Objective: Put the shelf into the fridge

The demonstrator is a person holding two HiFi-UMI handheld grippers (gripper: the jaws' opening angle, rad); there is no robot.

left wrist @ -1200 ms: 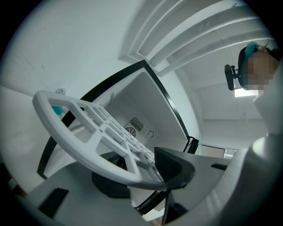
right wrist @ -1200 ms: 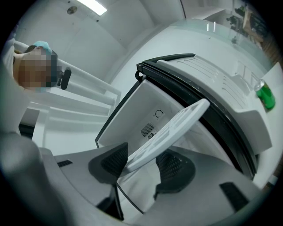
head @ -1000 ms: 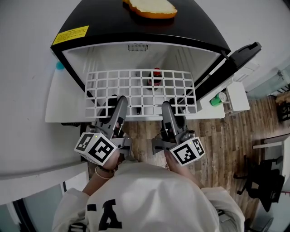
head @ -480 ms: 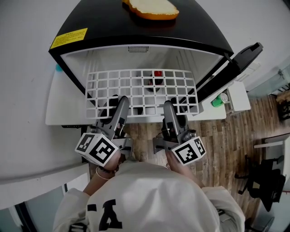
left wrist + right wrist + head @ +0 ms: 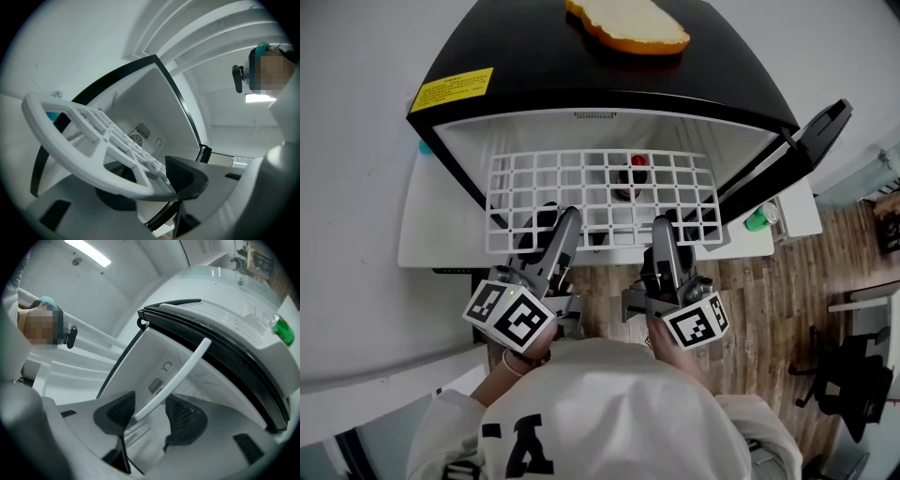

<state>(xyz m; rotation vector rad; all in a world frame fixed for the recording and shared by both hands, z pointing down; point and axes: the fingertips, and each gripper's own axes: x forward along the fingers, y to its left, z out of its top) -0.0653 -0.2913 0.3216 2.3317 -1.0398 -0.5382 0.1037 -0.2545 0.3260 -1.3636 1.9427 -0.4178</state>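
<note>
Jaws: left gripper (image 5: 557,220) just opening round shelf (image 5: 97,176) | white counter (image 5: 422,234) | wood floor (image 5: 769,300)

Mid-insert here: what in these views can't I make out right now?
- Inside the fridge below the shelf: head view, the shelf covers it; only a red-capped bottle shows through.
- Yellow label print: head view, too small.
- Orange-edged item on the fridge top: cut off by the head view's upper edge.
- Green object beside the door: head view, too small to identify.

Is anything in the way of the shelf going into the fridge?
Nothing visible blocks the shelf at the fridge opening. A red-capped bottle shows through its grid, apparently below; clearance cannot be judged.
</note>
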